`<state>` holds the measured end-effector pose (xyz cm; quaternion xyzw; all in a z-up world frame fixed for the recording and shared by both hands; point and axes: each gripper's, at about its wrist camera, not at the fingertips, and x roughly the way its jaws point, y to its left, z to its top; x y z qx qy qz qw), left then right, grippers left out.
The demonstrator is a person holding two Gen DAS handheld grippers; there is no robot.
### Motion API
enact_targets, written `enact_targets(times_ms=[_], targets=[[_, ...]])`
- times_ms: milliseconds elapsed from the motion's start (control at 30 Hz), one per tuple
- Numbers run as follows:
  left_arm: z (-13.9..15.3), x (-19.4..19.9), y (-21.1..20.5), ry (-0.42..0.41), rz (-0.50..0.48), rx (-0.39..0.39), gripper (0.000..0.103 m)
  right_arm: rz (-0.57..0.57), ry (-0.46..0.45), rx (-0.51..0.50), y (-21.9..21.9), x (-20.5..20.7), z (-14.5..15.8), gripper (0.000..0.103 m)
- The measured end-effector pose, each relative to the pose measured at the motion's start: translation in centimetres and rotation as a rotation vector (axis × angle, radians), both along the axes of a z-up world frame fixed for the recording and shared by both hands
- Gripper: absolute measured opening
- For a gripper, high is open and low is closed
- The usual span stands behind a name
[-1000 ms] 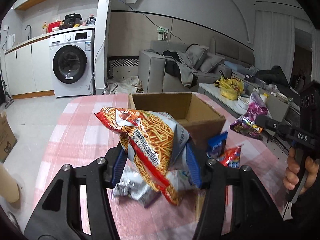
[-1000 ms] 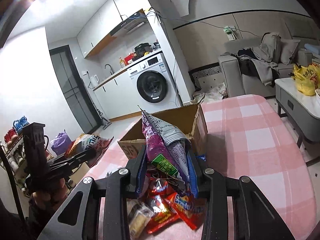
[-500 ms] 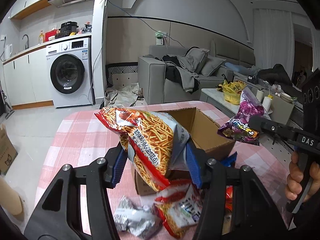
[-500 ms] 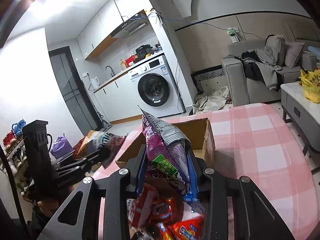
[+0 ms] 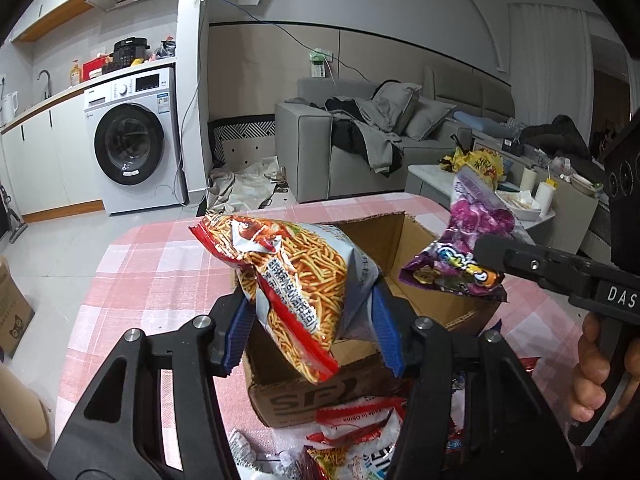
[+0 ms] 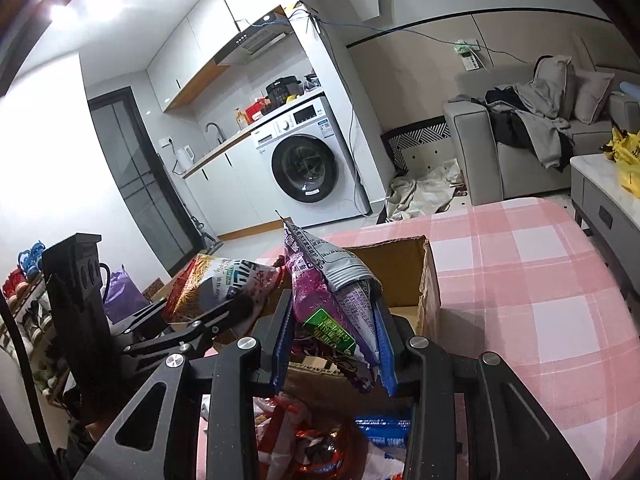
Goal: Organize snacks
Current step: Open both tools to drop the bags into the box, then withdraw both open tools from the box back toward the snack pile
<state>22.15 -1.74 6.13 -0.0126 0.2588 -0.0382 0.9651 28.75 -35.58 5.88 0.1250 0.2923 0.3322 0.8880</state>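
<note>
Both tongs carry snacks toward the cardboard box (image 5: 416, 240): left gripper (image 5: 312, 330) clamps the noodle-stick bag (image 5: 296, 280), right gripper (image 6: 332, 340) the purple bag (image 6: 320, 292). Next, probably, release above the box ahead.

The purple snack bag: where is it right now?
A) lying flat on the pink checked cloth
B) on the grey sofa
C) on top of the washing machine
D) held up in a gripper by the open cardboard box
D: the purple snack bag is pinched between the blue pads of the right gripper, up off the table at the open cardboard box.
</note>
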Motion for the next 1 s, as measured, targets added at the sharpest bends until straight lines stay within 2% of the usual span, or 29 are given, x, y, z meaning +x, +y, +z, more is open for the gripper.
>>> enact_targets(times_ms=[267, 367, 433, 500, 567, 667, 733, 767, 800, 1000], targets=[[-1.5, 3.4, -0.2, 0.049, -0.003, -0.007, 0.052, 0.012, 0.027, -0.010, 0.9, 1.2, -0.8, 0.037], [-1.8, 3.7, 0.6, 0.077, -0.021, -0.049, 0.053, -0.017, -0.004, -0.074, 1.2, 0.9, -0.5, 0.038], [-2.0, 3.7, 0.8, 0.092, -0.024, -0.056, 0.058, -0.026, -0.013, -0.085, 0.9, 0.5, -0.5, 0.052], [-1.9, 3.2, 0.8, 0.082, -0.020, -0.048, 0.067, -0.025, -0.005, -0.078, 0.5, 0.2, -0.4, 0.072], [-1.7, 2.0, 0.7, 0.059, -0.007, -0.035, 0.084, -0.024, -0.003, -0.095, 0.2, -0.1, -0.4, 0.086], [-1.3, 0.0, 0.6, 0.029, -0.001, -0.019, 0.087, -0.037, -0.027, -0.125, -0.4, -0.9, -0.1, 0.100], [-1.3, -1.4, 0.5, 0.027, 0.011, -0.012, 0.092, -0.055, -0.037, -0.147, -0.8, -1.5, -0.2, 0.103], [-1.2, -2.6, 1.1, 0.026, 0.015, -0.011, 0.100, -0.058, -0.040, -0.150, -1.0, -1.8, -0.2, 0.103], [-1.2, -3.2, 1.2, 0.024, 0.020, -0.014, 0.103, -0.058, -0.039, -0.145, -1.3, -2.0, -0.3, 0.103], [-1.5, -7.1, 2.1, 0.021, 0.045, -0.021, 0.103, -0.055, -0.032, -0.146, -2.8, -4.0, -0.8, 0.103]])
